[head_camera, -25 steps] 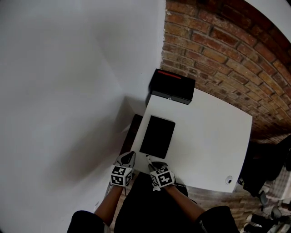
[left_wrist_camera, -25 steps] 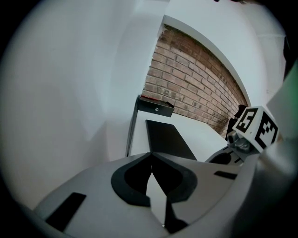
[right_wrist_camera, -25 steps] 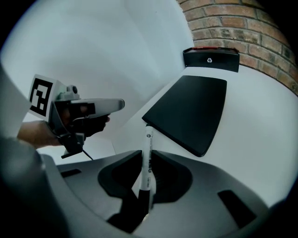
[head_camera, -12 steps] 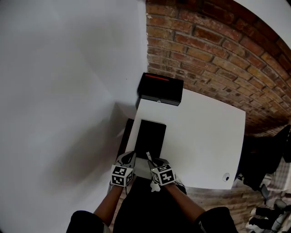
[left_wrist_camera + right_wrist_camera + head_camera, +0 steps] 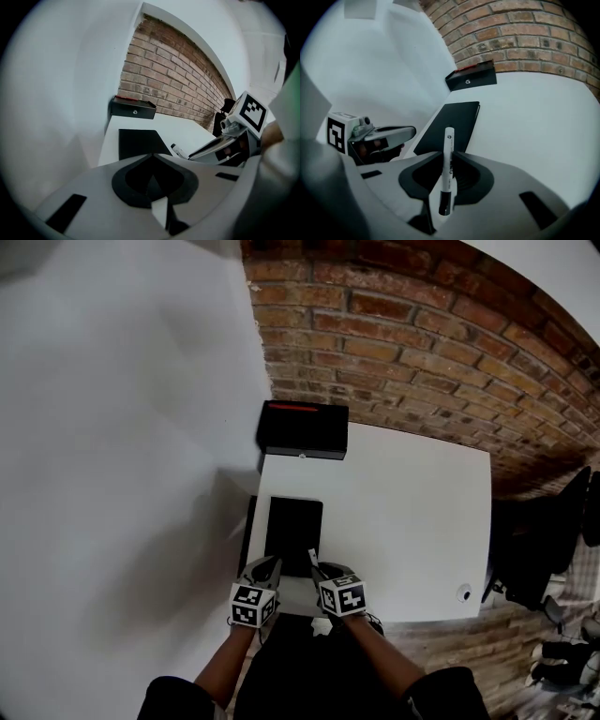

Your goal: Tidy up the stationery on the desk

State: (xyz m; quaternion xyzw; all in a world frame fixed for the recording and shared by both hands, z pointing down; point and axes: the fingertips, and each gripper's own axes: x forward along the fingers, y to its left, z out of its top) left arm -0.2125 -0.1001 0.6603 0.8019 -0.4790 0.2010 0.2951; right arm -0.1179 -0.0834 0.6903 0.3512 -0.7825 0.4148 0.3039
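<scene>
Okay, head view first: the right tool (image 5: 322,570) is at the near edge of the white table (image 5: 412,512), clamped on a marker (image 5: 313,560) that pokes out toward 12 o'clock. The left tool (image 5: 269,566) sits just beside it at 9 o'clock, jaws together with nothing in them. A black notebook (image 5: 293,535) lies right ahead of both, long side running 6 to 12. A black box (image 5: 303,429) sits past it at 12, against the brick wall.

Left tool view: the jaws are pressed together and empty. The notebook (image 5: 138,143) is at 12 and the marker tip (image 5: 178,150) shows at 2 o'clock.

Right tool view: the marker (image 5: 449,140) stands nearly straight up between the pads, dark end down at 6 and white end up at 12. It lines up with the notebook's (image 5: 452,122) long edge. The box (image 5: 471,77) is further out at about 1 o'clock.

My guess is the marker goes by the notebook or in the box. Either way that's straight ahead along the marker's own length, so the right hand does it, with no turning needed.
</scene>
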